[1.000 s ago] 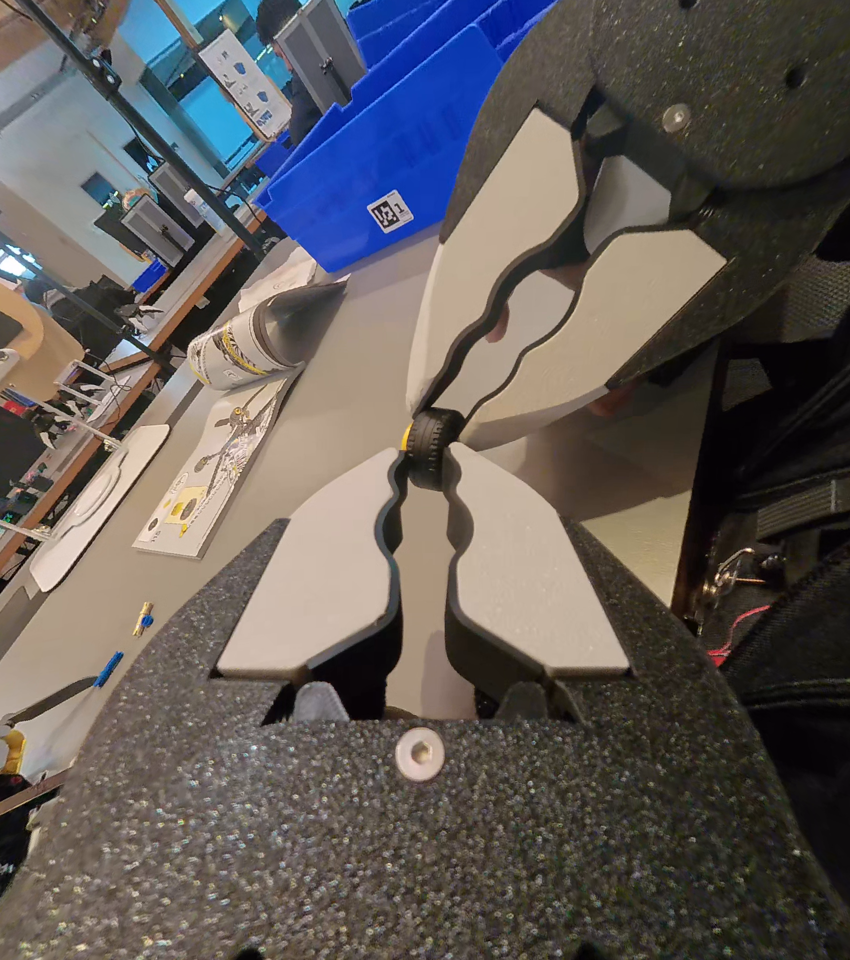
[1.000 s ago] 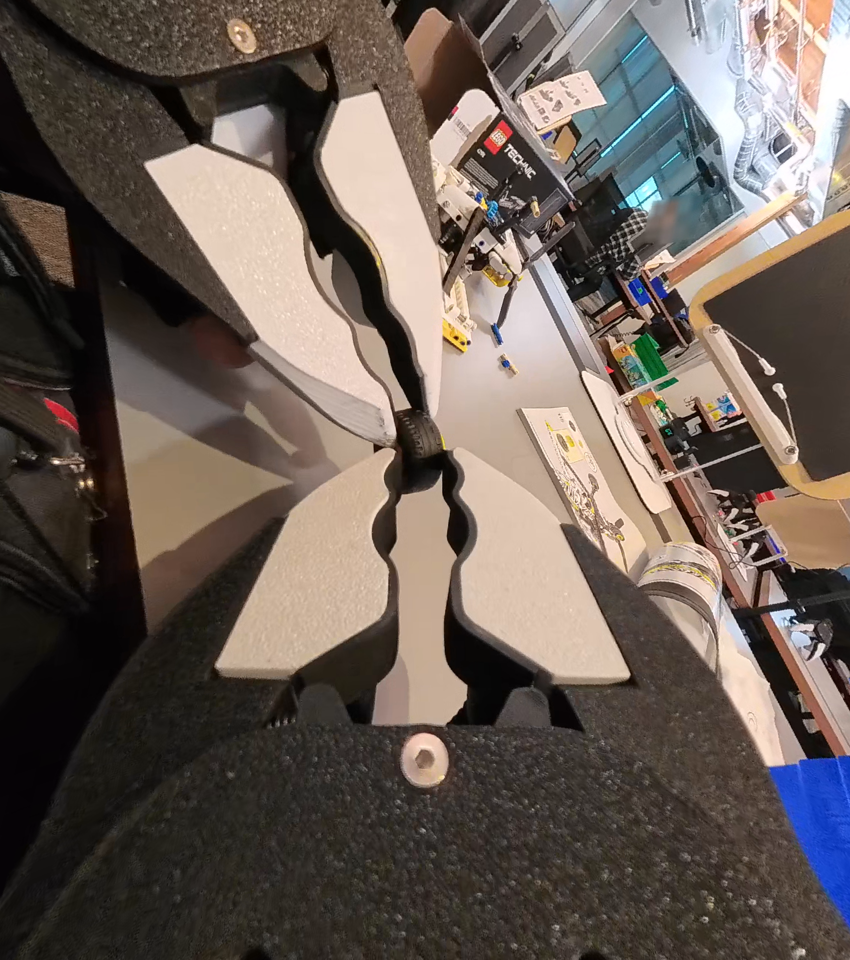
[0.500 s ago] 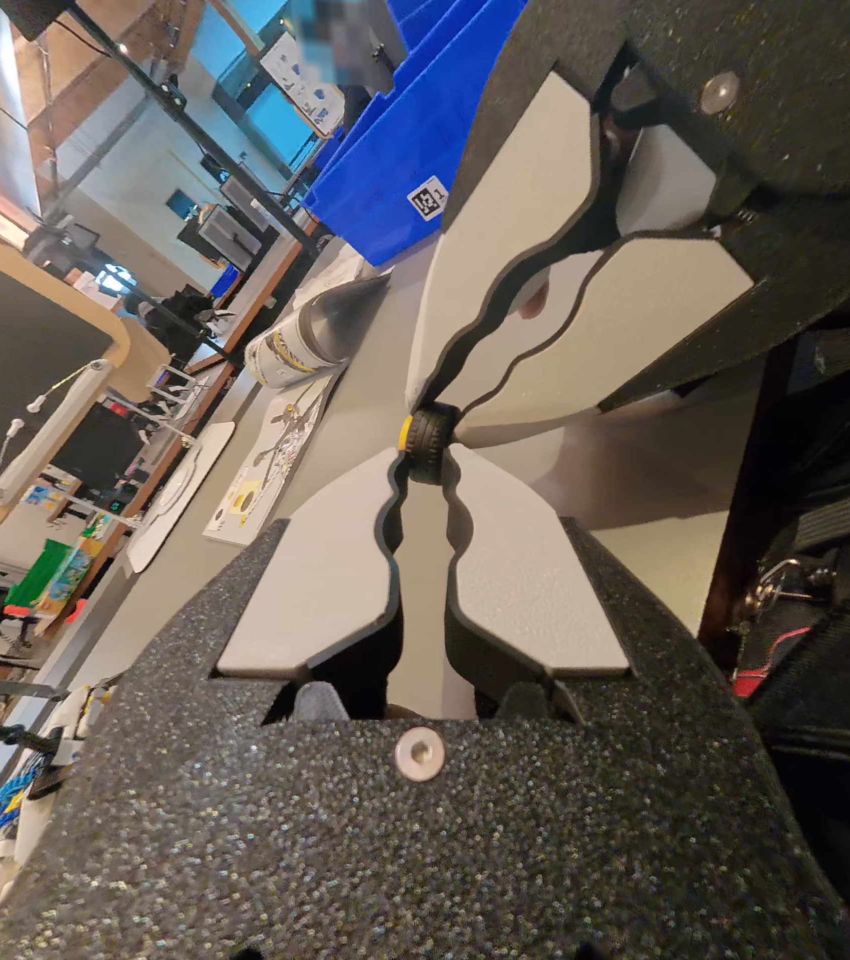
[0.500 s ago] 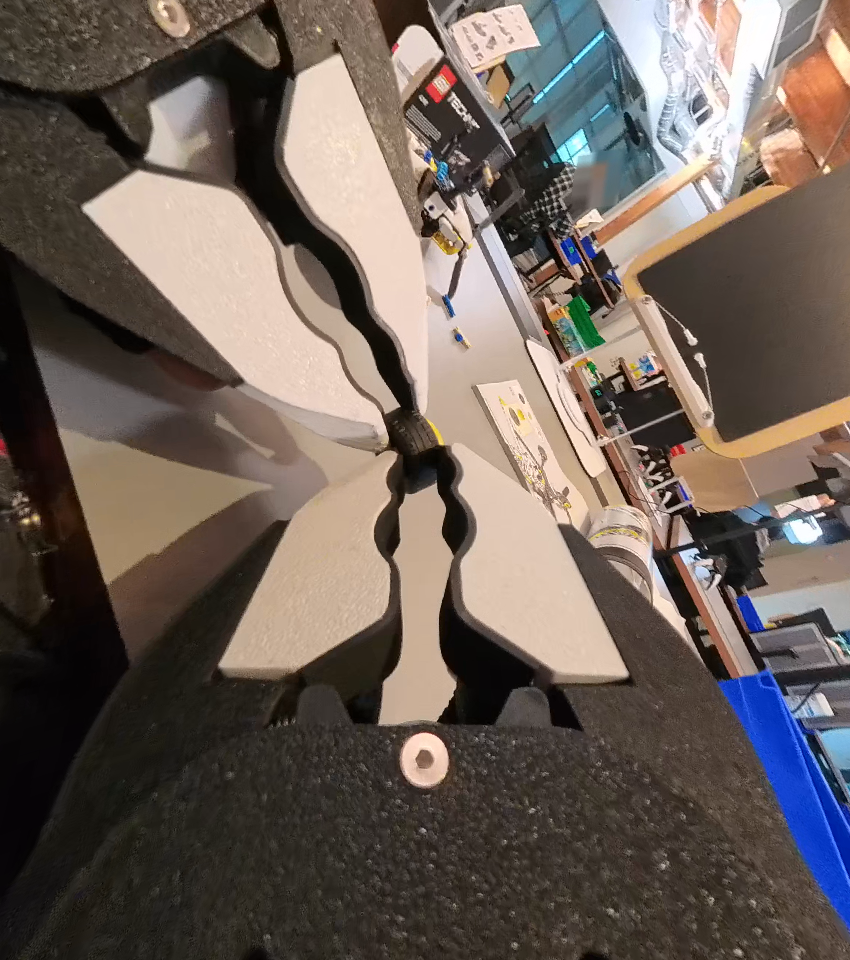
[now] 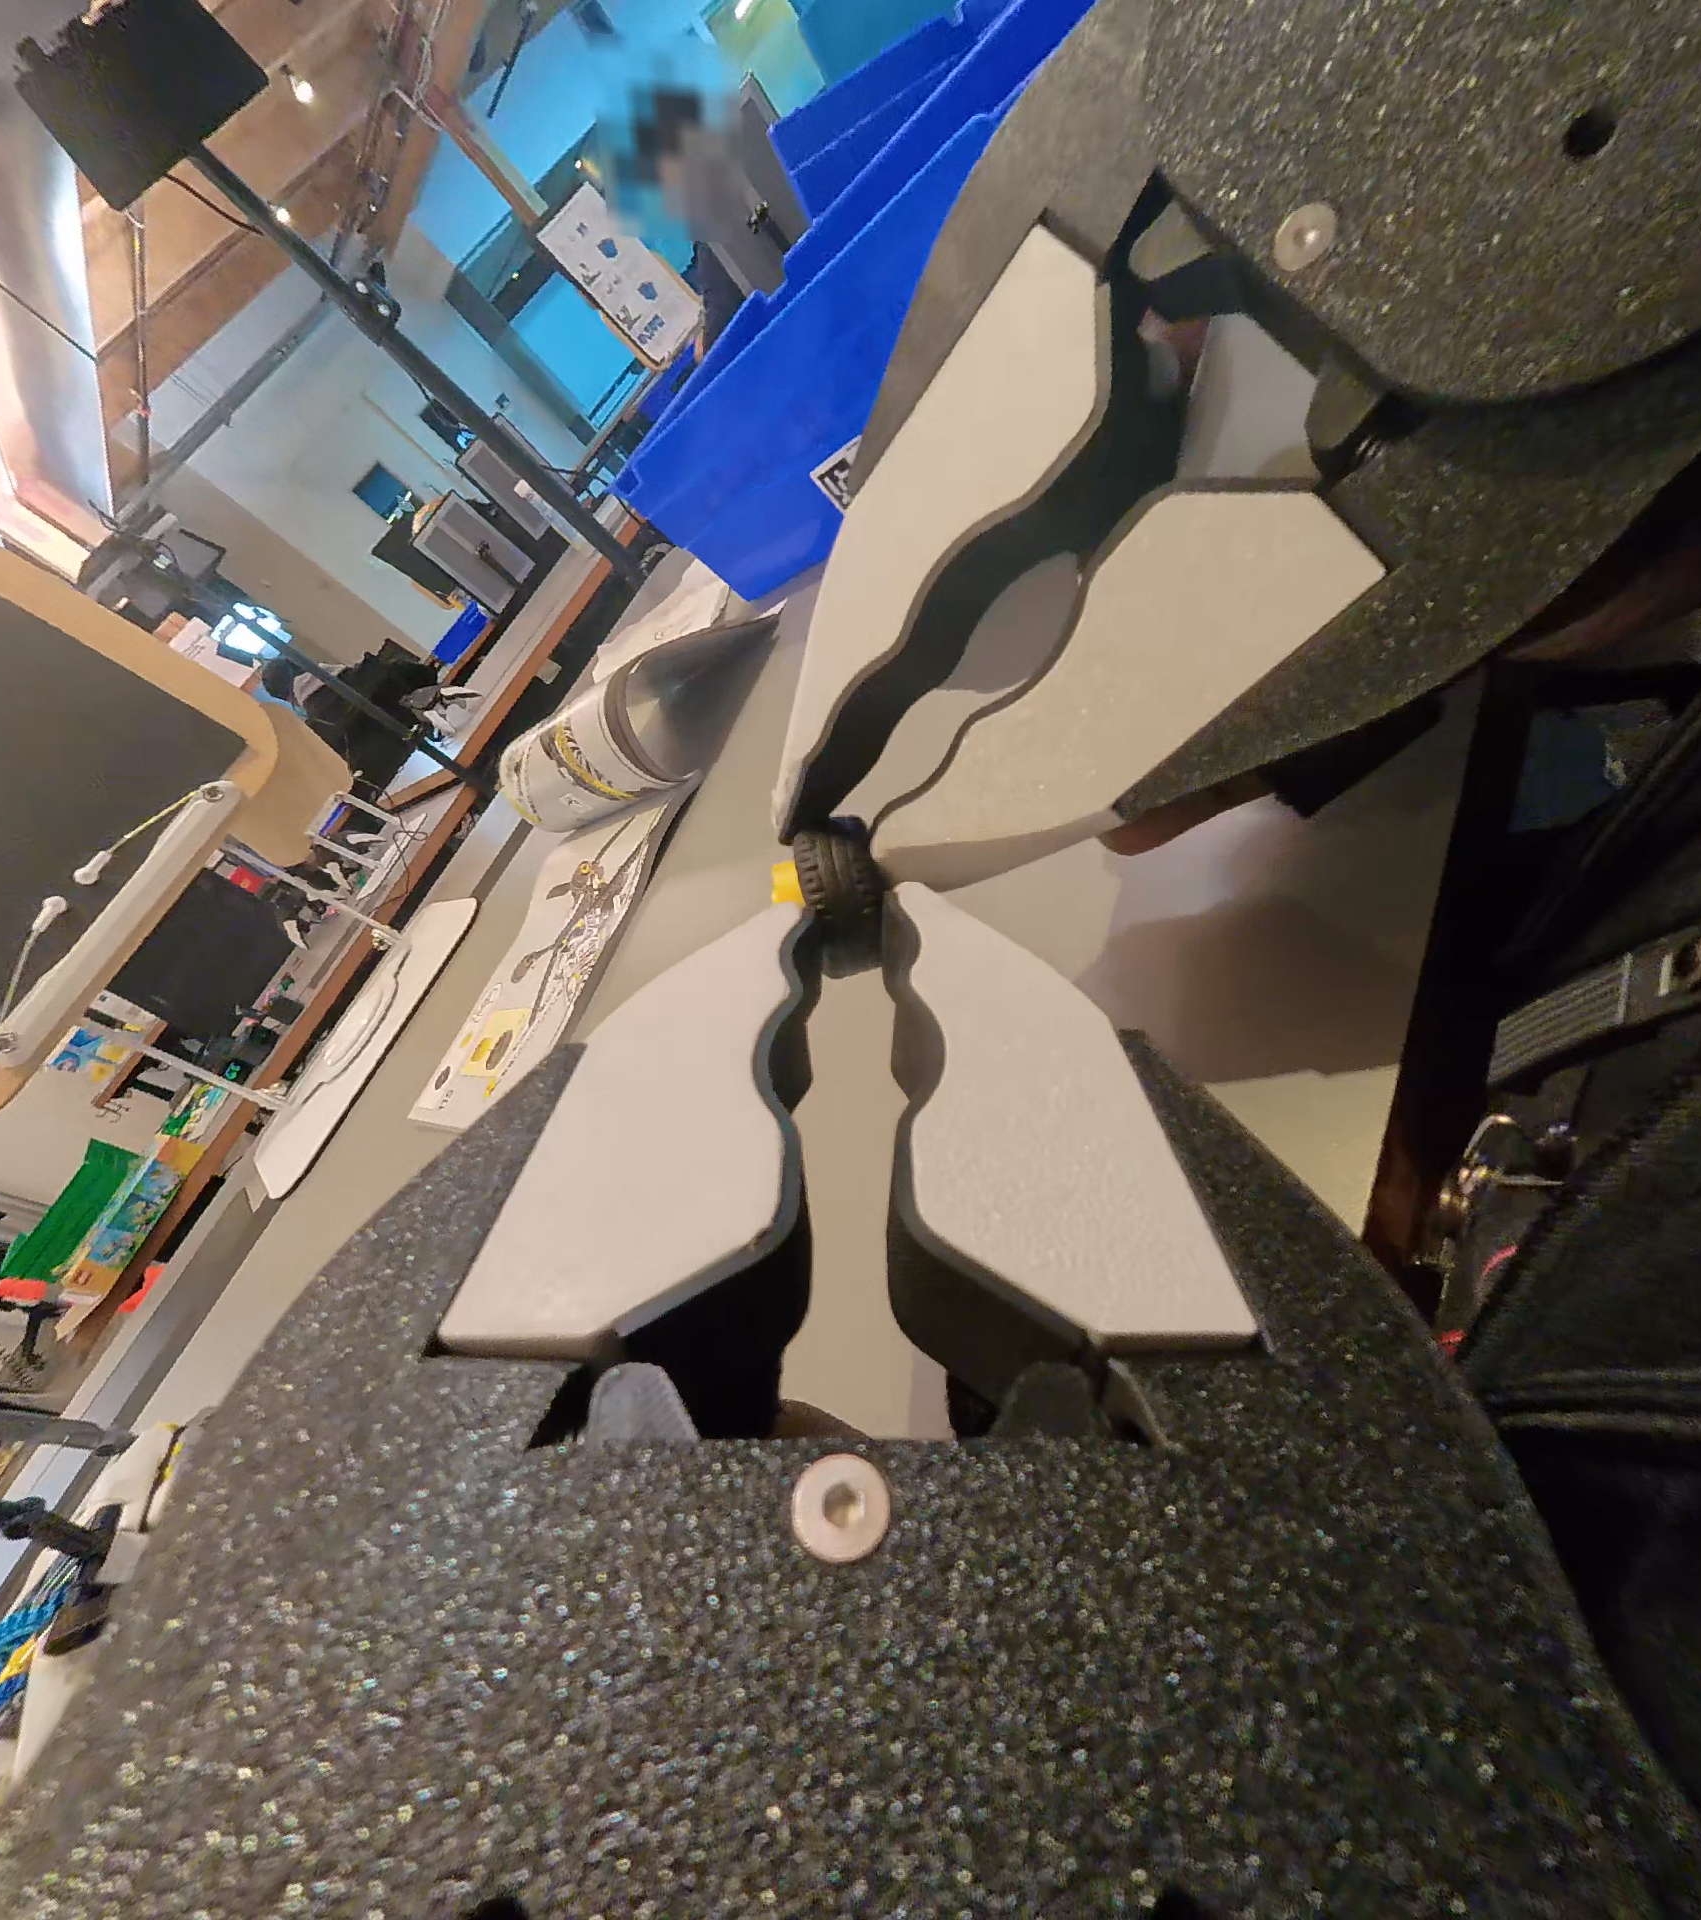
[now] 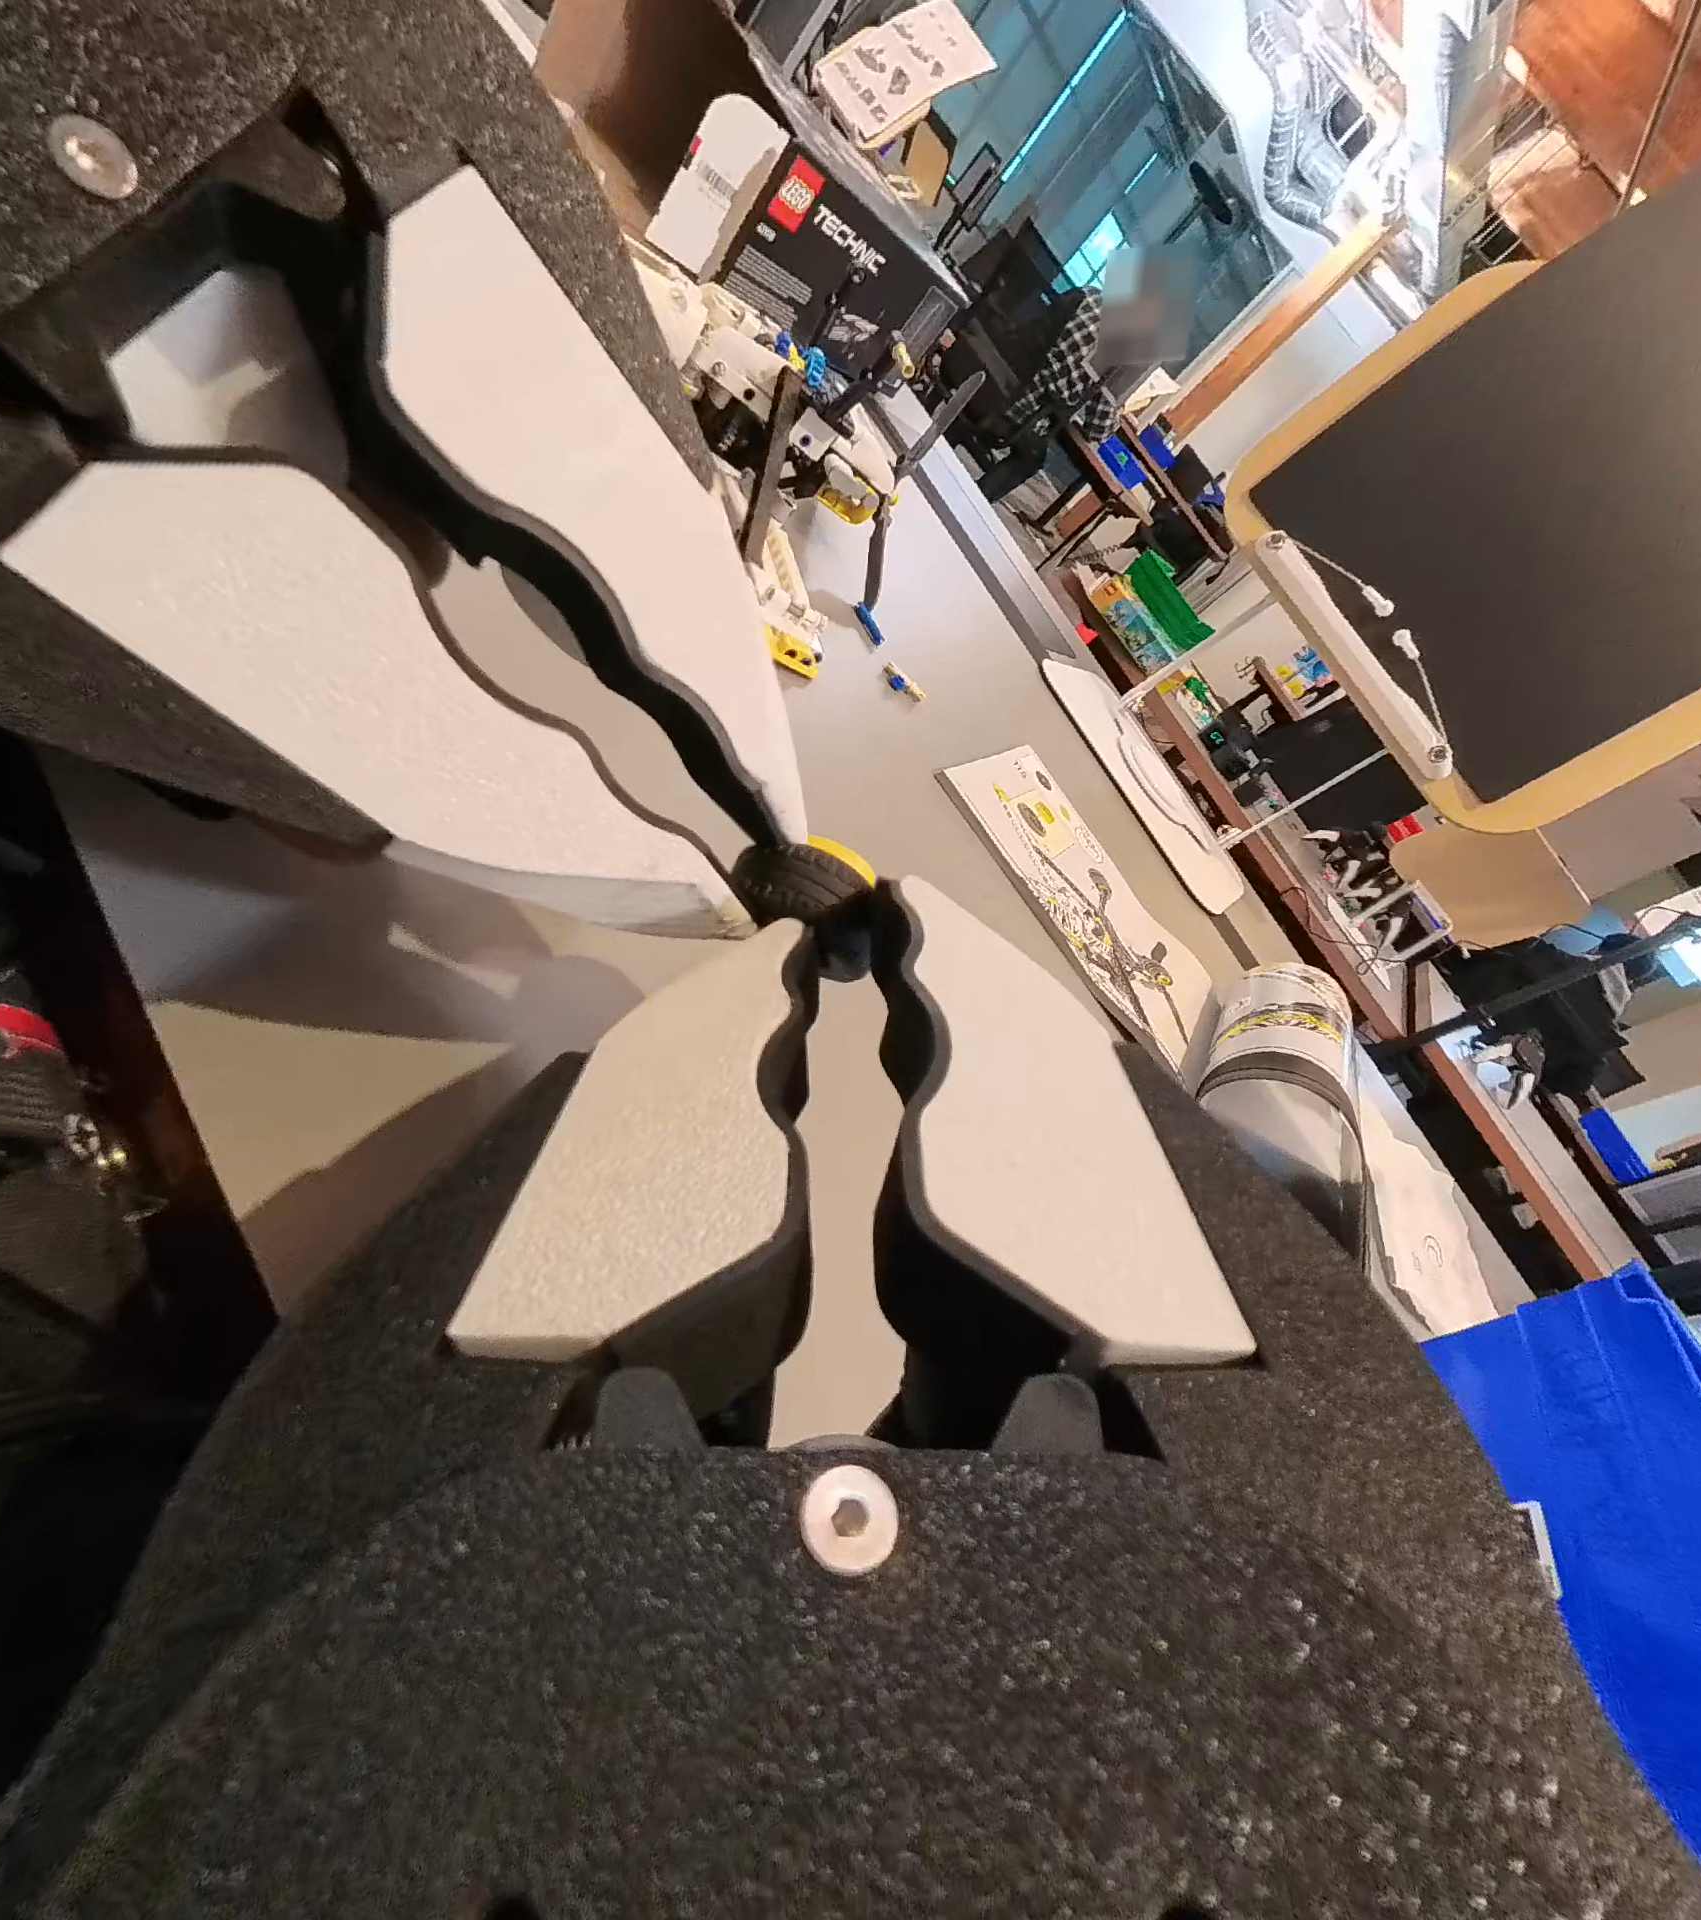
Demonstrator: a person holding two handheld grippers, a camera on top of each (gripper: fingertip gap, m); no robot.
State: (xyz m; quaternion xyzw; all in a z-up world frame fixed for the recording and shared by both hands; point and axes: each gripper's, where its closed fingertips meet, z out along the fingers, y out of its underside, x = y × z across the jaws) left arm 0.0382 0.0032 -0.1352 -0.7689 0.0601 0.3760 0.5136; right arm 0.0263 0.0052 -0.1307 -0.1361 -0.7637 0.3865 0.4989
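A: What does each tool have?

B: Both meet on one small piece held above the grey tabletop (image 5: 680, 914), near its front edge. The left tool (image 5: 841, 940) pinches the small black tyre (image 5: 833, 883) at its tips; a yellow hub (image 5: 781, 881) shows on the tyre's far side. The right tool (image 6: 851, 925) is closed on a dark stub at the same wheel (image 6: 792, 878).

A: Joined or apart?

B: I cannot tell; the tips crowd the spot.

A: What else is there?

B: The instruction sheet (image 6: 1074, 883) lies flat mid-tabletop, a part-built white model (image 6: 804, 457) stands toward the far end with loose blue pieces (image 6: 900, 681) beside it, and blue bins (image 5: 773, 416) sit at the other end.
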